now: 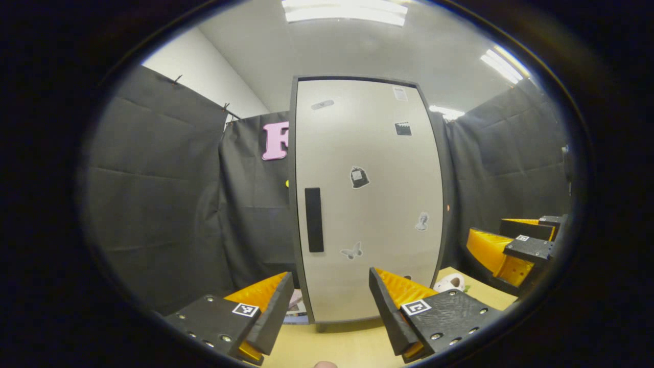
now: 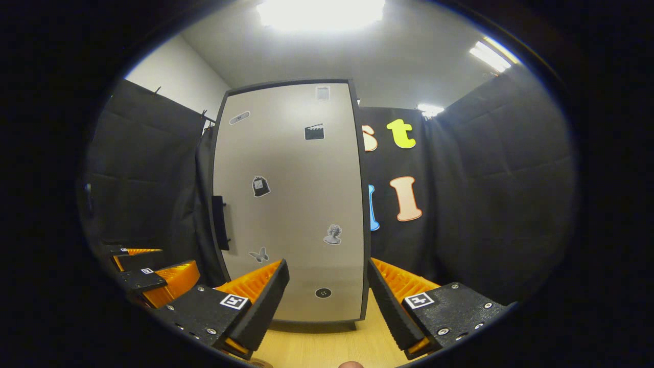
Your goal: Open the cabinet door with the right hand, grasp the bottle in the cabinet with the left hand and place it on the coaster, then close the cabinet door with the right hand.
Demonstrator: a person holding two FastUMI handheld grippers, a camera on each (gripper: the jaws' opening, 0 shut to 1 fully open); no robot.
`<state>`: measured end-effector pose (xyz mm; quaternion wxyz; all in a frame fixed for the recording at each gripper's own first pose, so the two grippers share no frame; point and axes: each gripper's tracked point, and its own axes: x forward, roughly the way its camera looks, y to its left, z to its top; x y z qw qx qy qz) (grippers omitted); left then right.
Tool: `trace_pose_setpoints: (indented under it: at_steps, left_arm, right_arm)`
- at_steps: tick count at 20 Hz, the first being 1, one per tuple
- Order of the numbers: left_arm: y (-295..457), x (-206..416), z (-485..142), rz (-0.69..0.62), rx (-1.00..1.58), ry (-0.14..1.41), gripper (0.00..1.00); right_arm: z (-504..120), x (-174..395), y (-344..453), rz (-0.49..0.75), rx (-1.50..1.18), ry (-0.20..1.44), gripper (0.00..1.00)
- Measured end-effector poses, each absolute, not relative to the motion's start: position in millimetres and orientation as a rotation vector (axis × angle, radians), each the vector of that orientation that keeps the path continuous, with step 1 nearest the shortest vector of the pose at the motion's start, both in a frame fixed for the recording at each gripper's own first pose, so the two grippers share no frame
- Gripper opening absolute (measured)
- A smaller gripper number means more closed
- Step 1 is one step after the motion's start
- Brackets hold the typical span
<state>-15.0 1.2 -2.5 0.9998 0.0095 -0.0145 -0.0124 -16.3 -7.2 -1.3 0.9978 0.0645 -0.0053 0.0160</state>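
Observation:
The cabinet (image 1: 368,204) stands upright on the wooden table with its pale grey door shut, so whatever is inside is hidden. A black vertical handle (image 1: 314,220) sits near the door's left edge. In the left gripper view, my left gripper (image 1: 329,312) is open and low in front of the door, touching nothing. In the right gripper view, the door (image 2: 291,204) and its handle (image 2: 220,222) lie ahead. My right gripper (image 2: 327,301) is open, a short way before the door's lower right part.
Black cloth walls close in the booth on both sides of the cabinet. A small white object (image 1: 449,282) lies on the table (image 1: 332,342) right of the cabinet. The right gripper (image 1: 516,250) shows far right, and the left gripper (image 2: 148,278) far left.

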Motion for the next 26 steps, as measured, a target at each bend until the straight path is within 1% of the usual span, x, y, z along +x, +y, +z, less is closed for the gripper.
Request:
trace_pose_setpoints:
  at_steps: [1,2,3,7,9,10,16,17,22,26]
  left_arm:
    - [1.4,-14.3,-3.6,-0.023,0.015,-0.027,0.8]
    - [1.8,-13.5,-3.9,-0.021,0.012,-0.028,0.89]
    - [2.5,-12.8,-2.6,-0.017,0.008,-0.033,0.85]
    - [4.3,-8.6,0.1,-0.013,-0.003,-0.034,0.85]
    - [7.0,-7.5,3.0,-0.009,-0.003,-0.042,0.89]
    - [7.8,-8.4,4.3,-0.01,-0.005,-0.045,0.85]
    - [24.5,-22.4,1.4,-0.007,-0.001,-0.044,0.85]
    - [28.9,-26.9,-0.4,-0.004,-0.001,-0.04,0.89]
    - [62.6,-57.8,-13.4,0.039,0.002,-0.025,0.89]
    - [98.2,-88.2,-29.7,0.118,-0.001,0.005,0.89]
  right_arm:
    - [-3.3,-14.5,-6.2,0.038,0.119,-0.005,0.95]
    - [-5.1,-13.4,-4.9,0.045,0.113,-0.002,0.95]
    - [-4.4,-12.2,-2.8,0.053,0.109,-0.003,0.95]
    - [1.6,-8.9,3.0,0.068,0.094,-0.017,0.95]
    - [3.8,-4.8,6.7,0.074,0.086,-0.018,0.95]
    - [3.5,-2.4,7.8,0.075,0.076,-0.014,0.95]
    - [13.8,25.3,28.4,0.111,0.02,-0.038,0.95]
    - [17.1,32.3,36.3,0.127,0.015,-0.045,0.95]
    - [40.2,72.0,95.8,0.226,0.026,-0.083,0.95]
    - [50.2,102.9,163.8,0.325,0.082,-0.092,0.96]
